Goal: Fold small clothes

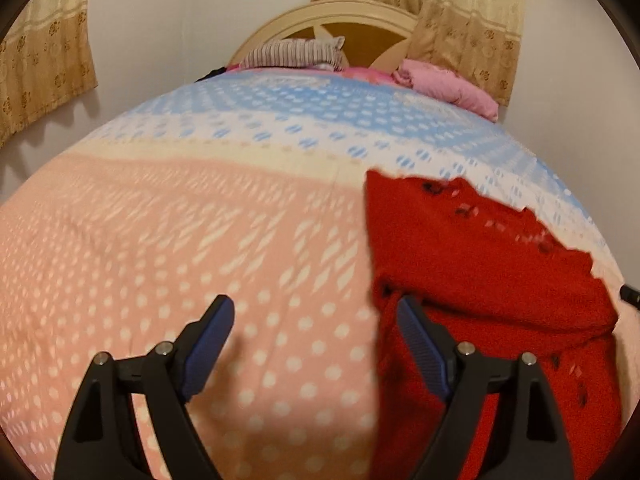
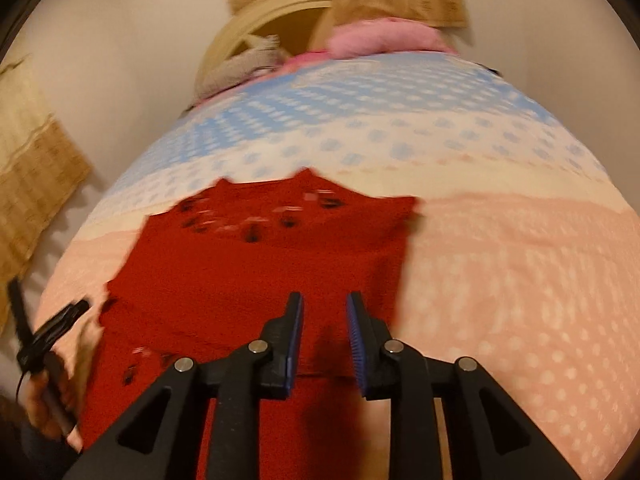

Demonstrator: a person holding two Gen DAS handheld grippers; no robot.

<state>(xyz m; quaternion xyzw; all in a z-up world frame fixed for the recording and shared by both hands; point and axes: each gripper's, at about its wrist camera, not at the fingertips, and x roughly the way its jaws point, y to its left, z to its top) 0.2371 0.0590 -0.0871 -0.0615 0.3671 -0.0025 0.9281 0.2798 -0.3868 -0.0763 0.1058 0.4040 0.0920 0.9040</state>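
Ahead of the claw the bedspread (image 1: 200,240) runs from pink with white dots, through a cream band, to blue and white. Past it, a striped pillow (image 1: 294,53) and a pink bundle (image 1: 444,85) lie against the cream headboard (image 1: 320,20). Beige curtains (image 1: 460,12) hang on the white wall (image 1: 180,20) behind

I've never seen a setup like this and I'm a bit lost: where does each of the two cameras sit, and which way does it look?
Left wrist view: sits on the left gripper, looking down along its open fingers at the bedspread, red garment on its right.
Right wrist view: sits on the right gripper, slightly open, looking onto the red garment; a hand with the other gripper shows at left.
Both share the garment, bedspread, headboard and pink pillow.
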